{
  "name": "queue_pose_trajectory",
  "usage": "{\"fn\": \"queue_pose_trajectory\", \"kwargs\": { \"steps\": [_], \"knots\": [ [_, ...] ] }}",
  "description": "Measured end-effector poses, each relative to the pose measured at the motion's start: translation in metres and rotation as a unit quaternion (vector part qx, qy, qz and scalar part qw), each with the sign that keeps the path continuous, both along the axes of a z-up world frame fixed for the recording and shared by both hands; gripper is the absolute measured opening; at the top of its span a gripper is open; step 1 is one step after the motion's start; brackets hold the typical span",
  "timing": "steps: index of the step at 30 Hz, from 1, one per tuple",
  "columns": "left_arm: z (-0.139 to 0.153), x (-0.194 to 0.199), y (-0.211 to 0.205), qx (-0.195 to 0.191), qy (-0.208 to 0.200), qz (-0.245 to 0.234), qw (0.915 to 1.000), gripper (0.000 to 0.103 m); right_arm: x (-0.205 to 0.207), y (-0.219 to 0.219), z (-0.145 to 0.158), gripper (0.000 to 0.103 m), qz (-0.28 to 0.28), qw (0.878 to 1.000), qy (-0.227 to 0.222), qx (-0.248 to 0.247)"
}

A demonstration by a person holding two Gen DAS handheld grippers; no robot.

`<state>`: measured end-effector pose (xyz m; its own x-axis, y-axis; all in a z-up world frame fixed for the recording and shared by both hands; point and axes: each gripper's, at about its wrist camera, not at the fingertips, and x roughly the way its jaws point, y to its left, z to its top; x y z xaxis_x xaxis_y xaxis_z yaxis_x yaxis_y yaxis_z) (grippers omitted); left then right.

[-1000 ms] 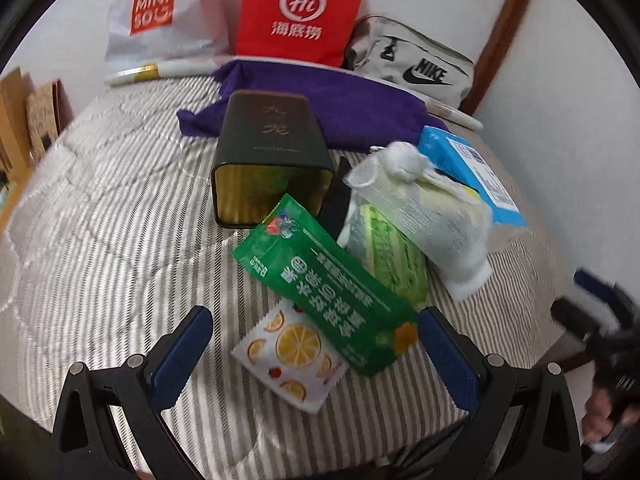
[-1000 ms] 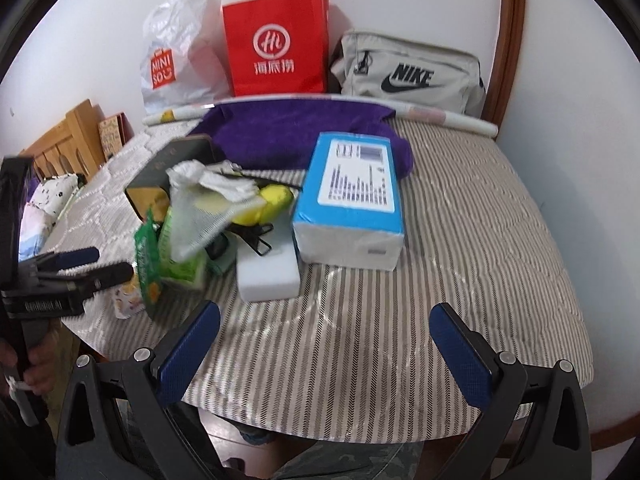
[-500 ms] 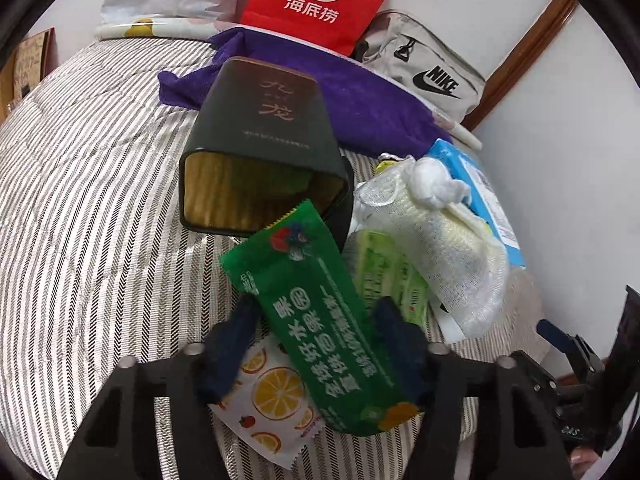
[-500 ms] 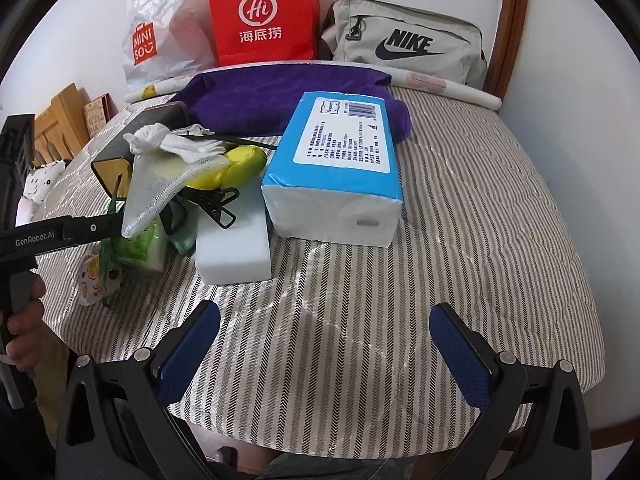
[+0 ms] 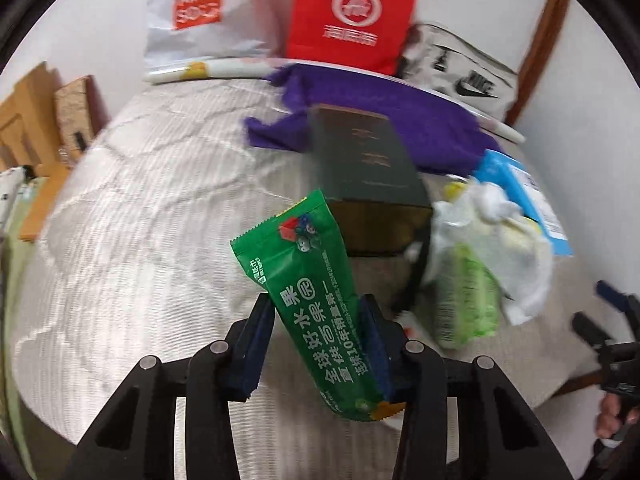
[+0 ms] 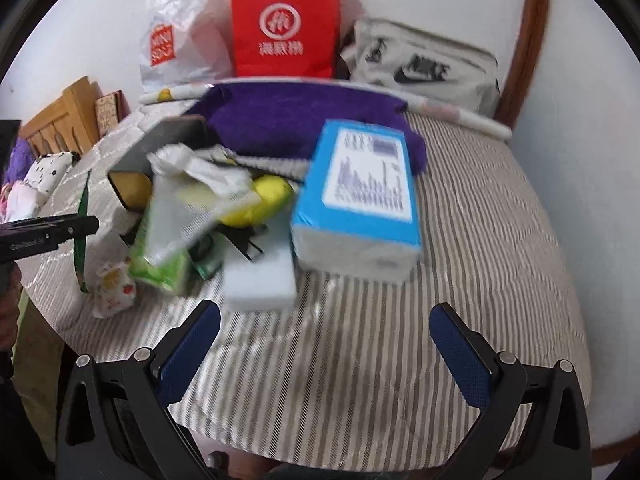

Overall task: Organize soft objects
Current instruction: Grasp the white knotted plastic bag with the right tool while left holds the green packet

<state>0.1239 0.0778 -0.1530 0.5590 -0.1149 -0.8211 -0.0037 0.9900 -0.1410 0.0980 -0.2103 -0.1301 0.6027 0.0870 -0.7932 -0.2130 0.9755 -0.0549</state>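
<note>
Green foil, long and flat: the green snack pouch (image 5: 316, 312) sits right between the blue-padded fingers (image 5: 256, 344) of the left gripper (image 5: 316, 344), which have just been closing and now pinch it across its lower half! The pouch stands tilted, its top end leaning up and left, its bottom corner poking out below the pads, lifted clear of the striped table (image 5: 140, 240). From the right wrist view it shows edge-on as a thin green strip (image 6: 82, 236) hanging from the left gripper (image 6: 76, 228).

Just beyond it lies the dark rectangular tin (image 5: 368, 184), on its side. To the right, a white mesh bag (image 5: 492, 240) rests on a pale green tissue pack (image 5: 464, 300). The small white sachet with orange slices (image 6: 114, 284) stays on the table, near the tissue pack.

Over to the right gripper (image 6: 324, 352): its fingers are spread wide with nothing between them, hovering above bare striped cloth in front of the white foam block (image 6: 260, 284) and the blue tissue box (image 6: 360, 200).
</note>
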Motion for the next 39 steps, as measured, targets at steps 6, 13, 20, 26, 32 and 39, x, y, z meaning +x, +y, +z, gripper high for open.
{"fn": "queue_pose_trajectory", "kwargs": {
  "steps": [6,13,20,26,32,39],
  "knots": [
    [-0.017,0.017,0.007,0.001,0.022,0.013,0.9997,0.041,0.018,0.028,0.025,0.103,0.050,0.997,-0.042,0.033],
    [-0.031,0.029,0.005,0.000,0.031,0.008,0.9995,0.041,0.047,0.070,0.037,0.101,0.125,0.987,-0.080,0.056],
    [-0.031,0.032,0.011,-0.019,0.030,0.005,0.9993,0.041,0.063,0.101,0.026,0.095,0.179,0.978,-0.095,0.041],
    [-0.031,0.034,0.013,-0.025,0.033,0.002,0.9992,0.041,0.073,0.117,0.005,0.044,0.212,0.975,-0.059,0.015],
    [-0.032,0.034,0.013,-0.028,0.031,0.000,0.9991,0.041,0.062,0.113,0.010,0.031,0.220,0.973,-0.069,0.026],
    [-0.030,0.031,0.009,-0.007,0.033,0.004,0.9994,0.041,0.036,0.101,0.042,0.031,0.229,0.965,-0.103,0.080]
  ]
}}
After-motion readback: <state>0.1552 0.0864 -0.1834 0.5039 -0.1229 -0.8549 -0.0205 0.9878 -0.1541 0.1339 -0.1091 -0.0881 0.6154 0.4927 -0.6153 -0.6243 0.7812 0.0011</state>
